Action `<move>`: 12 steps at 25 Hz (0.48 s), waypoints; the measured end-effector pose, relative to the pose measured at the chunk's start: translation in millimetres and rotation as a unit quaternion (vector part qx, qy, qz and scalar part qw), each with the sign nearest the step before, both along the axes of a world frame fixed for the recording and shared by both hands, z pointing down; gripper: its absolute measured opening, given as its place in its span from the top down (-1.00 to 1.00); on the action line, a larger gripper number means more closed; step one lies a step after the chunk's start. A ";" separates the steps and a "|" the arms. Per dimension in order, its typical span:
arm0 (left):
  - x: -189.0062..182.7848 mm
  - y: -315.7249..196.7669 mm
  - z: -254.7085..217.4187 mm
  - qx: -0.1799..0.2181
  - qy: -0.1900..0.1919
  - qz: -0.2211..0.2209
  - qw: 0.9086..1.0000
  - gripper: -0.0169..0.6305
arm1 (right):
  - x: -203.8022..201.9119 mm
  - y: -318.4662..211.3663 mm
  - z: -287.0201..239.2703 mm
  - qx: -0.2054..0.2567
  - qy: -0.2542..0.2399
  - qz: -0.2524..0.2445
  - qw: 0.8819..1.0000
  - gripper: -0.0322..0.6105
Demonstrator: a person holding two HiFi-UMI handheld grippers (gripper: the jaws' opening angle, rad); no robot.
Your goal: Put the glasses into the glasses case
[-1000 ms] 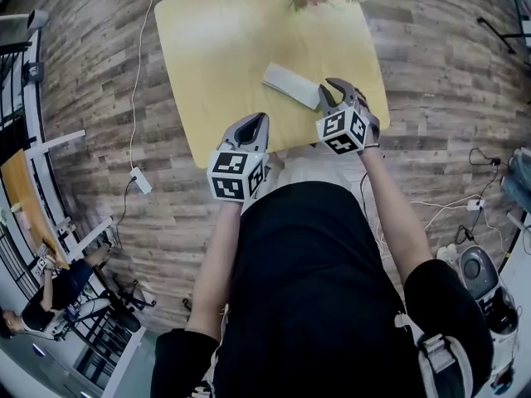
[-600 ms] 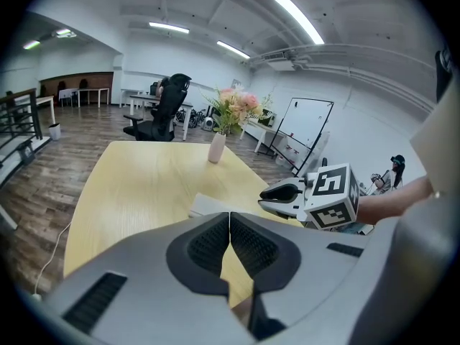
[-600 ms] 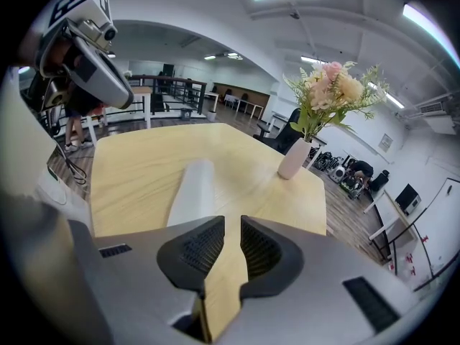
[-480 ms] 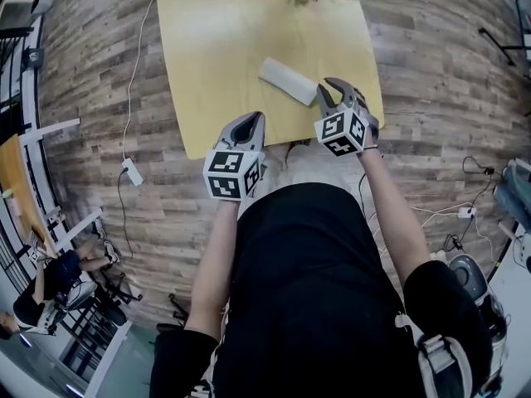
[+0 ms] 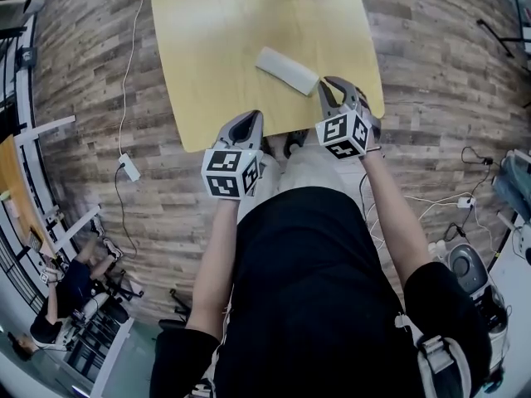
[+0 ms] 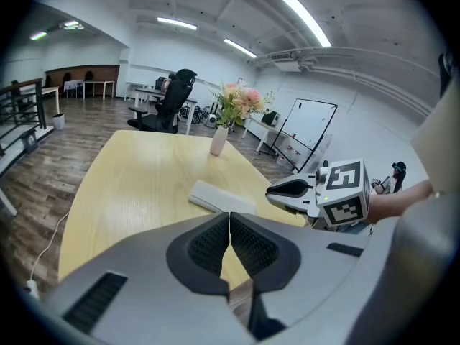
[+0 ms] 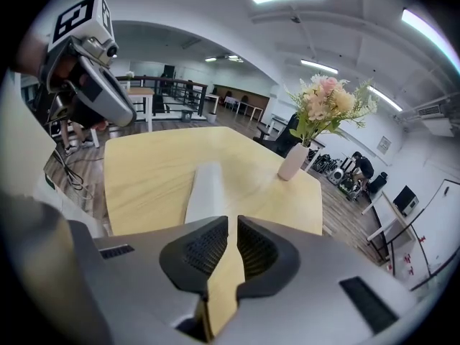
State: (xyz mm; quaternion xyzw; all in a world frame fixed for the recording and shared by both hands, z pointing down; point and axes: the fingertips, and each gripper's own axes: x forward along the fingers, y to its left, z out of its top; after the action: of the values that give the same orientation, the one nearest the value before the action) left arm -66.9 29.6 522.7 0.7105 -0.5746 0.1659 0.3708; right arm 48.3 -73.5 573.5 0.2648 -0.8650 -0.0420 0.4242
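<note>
Left hand-held gripper (image 6: pixel 230 220) has its 2 jaws shut tight, the ribbed pads meeting at their tips with nothing between them. In the head view it hangs at the near edge of the counter (image 5: pixel 207 48), its marker cube (image 5: pixel 228 172) in front of the person's black shirt (image 5: pixel 307 280), much as it did 1 second ago. The right hand-held gripper (image 7: pixel 232 225) stands over the counter's near right corner. Its jaws have just been closing and now leave only a thin slit, with nothing in it. Just beyond its tips lies the glasses case (image 7: pixel 205 185), a flat white oblong lying slantwise on the bare yellow top. In the head view the tips sit at the case's near right end, as they did 1 second ago. Counter and case have slid a little up the head view since then, so the flowers (image 7: pixel 323 106) at the far edge are now almost cut off at the top. They stand in a pale vase (image 7: pixel 293 161), well apart from the case. Farther off, a black office chair (image 6: pixel 172 95) and a whiteboard (image 6: pixel 310 124) stand on the plank floor (image 5: pixel 83 98).
</note>
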 end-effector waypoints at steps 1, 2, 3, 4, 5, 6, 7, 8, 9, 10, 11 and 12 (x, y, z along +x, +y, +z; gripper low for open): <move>-1.4 1.0 -1.4 0.002 0.001 0.003 1.000 0.88 | -1.2 3.1 -2.5 0.002 0.000 0.003 1.000 0.74; -2.8 2.1 -3.4 0.004 0.003 0.007 1.000 0.87 | -2.5 6.5 -5.7 0.004 0.000 0.007 1.000 0.76; -4.5 3.5 -5.7 0.007 0.004 0.011 1.000 0.87 | -4.1 10.2 -9.5 0.005 -0.001 0.011 1.000 0.78; -6.5 5.3 -8.4 0.009 0.004 0.016 1.000 0.87 | -6.0 14.4 -13.9 0.007 -0.002 0.016 1.000 0.79; -8.9 7.3 -11.6 0.013 0.004 0.020 1.000 0.87 | -8.3 19.0 -18.6 0.008 -0.004 0.020 1.000 0.79; -11.4 9.4 -15.0 0.016 0.004 0.025 1.000 0.88 | -10.6 24.0 -23.6 0.010 -0.006 0.025 1.000 0.80; -13.6 11.6 -18.3 0.020 0.004 0.030 0.999 0.88 | -12.7 29.3 -28.9 0.011 -0.009 0.030 0.999 0.82; -15.3 13.7 -21.6 0.025 0.005 0.036 0.999 0.87 | -14.5 34.5 -34.5 0.013 -0.012 0.035 0.999 0.82; -16.5 15.9 -24.8 0.030 0.006 0.042 0.999 0.87 | -16.0 39.6 -40.7 0.015 -0.015 0.040 0.999 0.84; -17.6 18.1 -28.4 0.035 0.006 0.049 0.998 0.87 | -17.5 44.7 -47.5 0.018 -0.020 0.045 0.999 0.84; -18.5 20.0 -32.3 0.039 0.006 0.054 0.998 0.87 | -18.7 49.7 -54.7 0.019 -0.026 0.051 0.998 0.84; -19.3 21.2 -36.5 0.044 0.006 0.059 0.997 0.87 | -19.4 54.4 -62.0 0.018 -0.034 0.058 0.998 0.84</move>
State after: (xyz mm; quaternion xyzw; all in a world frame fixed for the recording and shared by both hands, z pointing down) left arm -86.2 50.8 486.2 0.7599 -0.5362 0.1575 0.3320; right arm 28.8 -19.1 511.5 0.3231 -0.8613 -0.0238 0.3913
